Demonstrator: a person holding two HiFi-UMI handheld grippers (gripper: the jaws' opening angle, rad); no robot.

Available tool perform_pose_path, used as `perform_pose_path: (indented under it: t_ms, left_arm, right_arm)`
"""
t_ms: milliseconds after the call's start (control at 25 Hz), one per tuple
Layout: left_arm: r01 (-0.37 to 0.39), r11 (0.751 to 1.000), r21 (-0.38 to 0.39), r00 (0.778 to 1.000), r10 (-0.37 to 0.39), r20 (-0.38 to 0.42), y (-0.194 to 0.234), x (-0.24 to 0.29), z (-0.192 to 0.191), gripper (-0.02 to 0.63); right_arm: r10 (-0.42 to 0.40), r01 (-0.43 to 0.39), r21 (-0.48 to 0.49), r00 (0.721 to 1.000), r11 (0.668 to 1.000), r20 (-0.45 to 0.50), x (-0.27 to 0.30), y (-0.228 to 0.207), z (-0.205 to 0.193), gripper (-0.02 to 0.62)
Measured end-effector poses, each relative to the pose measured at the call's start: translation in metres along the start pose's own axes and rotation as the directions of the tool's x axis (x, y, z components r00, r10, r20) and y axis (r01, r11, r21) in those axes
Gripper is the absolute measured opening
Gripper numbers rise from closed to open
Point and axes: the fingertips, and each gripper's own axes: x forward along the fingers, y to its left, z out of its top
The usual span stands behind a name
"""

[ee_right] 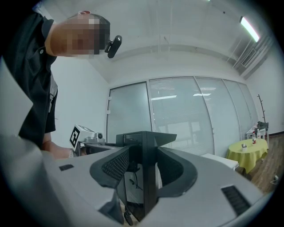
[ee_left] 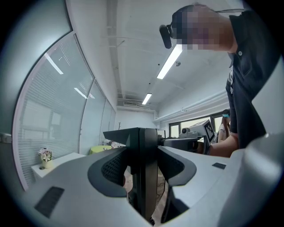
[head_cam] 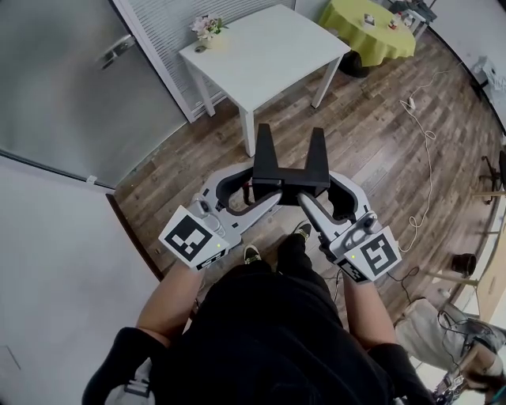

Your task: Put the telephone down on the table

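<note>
Since both the left gripper [ee_left: 143,138] and right gripper [ee_right: 146,136] have their fingers pressed together on nothing and no telephone shows anywhere, we risk reaching the white worktop [head_cam: 265,59] empty-handed.

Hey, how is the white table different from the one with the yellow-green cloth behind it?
The white table is square with an uncovered top; the yellow-green table is round and draped in cloth. The white table stands nearer the person, the yellow-green table farther back. The white table bears a flower pot at one corner; the yellow-green table holds a few small items. Both stand on the wooden floor.
</note>
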Motion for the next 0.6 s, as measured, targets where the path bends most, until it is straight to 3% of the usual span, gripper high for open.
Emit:
perform_pose_path:
  t_ms: [600]
  left_arm:
    - [-0.018, 1.000, -0.004, 1.000, 0.018, -0.014, 0.035, 0.118, 0.003, 0.216]
  right_arm:
    - [0.018, -0.018, -0.003, 1.000, 1.000, -0.011, -0.009, -0.124, 0.007, 0.213]
